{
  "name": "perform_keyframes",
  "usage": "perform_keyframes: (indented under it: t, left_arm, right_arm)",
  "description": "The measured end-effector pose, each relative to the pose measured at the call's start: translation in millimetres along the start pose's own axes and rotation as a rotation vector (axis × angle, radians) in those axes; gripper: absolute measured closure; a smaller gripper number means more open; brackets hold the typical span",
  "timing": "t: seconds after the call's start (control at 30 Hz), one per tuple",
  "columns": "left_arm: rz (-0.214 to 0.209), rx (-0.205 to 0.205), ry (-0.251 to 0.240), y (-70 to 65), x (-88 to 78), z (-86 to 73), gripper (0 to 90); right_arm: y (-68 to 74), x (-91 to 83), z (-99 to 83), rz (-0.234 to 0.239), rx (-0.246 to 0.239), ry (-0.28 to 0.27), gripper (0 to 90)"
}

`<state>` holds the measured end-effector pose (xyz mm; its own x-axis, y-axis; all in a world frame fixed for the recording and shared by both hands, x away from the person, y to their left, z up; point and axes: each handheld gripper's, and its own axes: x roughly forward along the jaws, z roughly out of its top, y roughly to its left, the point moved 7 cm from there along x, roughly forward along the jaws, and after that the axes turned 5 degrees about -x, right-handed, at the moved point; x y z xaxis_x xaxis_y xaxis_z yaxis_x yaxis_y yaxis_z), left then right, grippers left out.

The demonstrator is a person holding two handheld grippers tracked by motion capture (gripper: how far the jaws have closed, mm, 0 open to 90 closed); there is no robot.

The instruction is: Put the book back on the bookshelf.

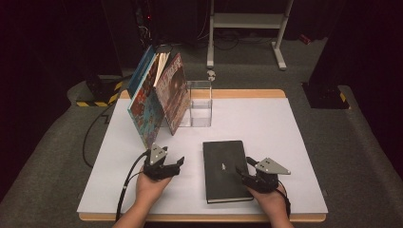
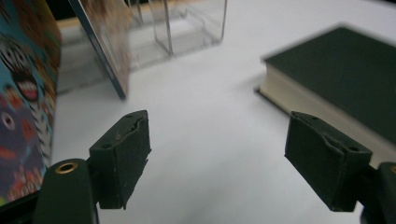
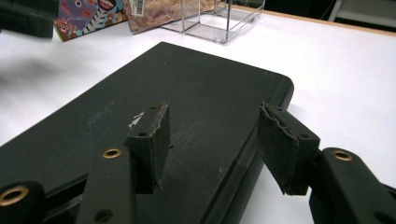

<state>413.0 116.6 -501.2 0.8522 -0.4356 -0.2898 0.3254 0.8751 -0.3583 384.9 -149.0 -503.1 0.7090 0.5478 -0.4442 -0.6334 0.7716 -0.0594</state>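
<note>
- The black book (image 1: 225, 170) is seen lying flat on the white table (image 1: 285, 137), just right of the left gripper (image 1: 172, 164).
- Its right edge is straddled by the right gripper (image 3: 212, 140); whether the pads press cannot be told.
- The left gripper's jaws are spread wide, with nothing between.

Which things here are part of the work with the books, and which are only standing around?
In use: black book, right gripper over its edge, left gripper open beside it.
Standing by: leaning picture books, clear box, white frame behind the table.
</note>
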Motion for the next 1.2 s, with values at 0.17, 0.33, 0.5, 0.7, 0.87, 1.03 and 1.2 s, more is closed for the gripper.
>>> perform_keyframes:
  t: [0.17, 0.33, 0.5, 0.7, 0.87, 1.03, 1.2]
  left_arm:
    - [-0.007, 0.036, 0.067, 6.7, -8.8, -17.7, 20.6]
    - [-0.025, 0.044, 0.09, 10.1, -13.9, -28.8, 17.2]
    - [-0.043, 0.021, 0.062, 10.8, -17.0, -27.5, 13.5]
    - [-0.066, 0.006, 0.011, 10.4, -23.1, -24.4, 9.8]
    - [-0.085, 0.011, -0.027, 7.9, -27.1, -22.9, 13.1]
    - [-0.078, 0.012, -0.019, 8.6, -26.2, -23.3, 13.7]
    - [-0.075, 0.009, -0.019, 8.4, -25.4, -23.5, 14.1]
  right_arm:
    - [-3.1, -3.2, -1.5, -0.007, 0.015, 0.012, 42.7]
    - [-2.7, -15.5, -12.7, 0.007, 0.075, 0.027, 34.7]
    - [6.6, -26.5, -25.4, 0.034, 0.129, 0.061, 26.1]
    - [19.2, -17.0, -29.2, 0.079, 0.156, 0.106, 23.0]
    - [20.5, -13.7, -28.5, 0.074, 0.178, 0.119, 21.4]
    - [22.0, -13.5, -28.5, 0.066, 0.18, 0.116, 21.5]
    - [22.4, -13.1, -27.9, 0.054, 0.18, 0.118, 21.8]
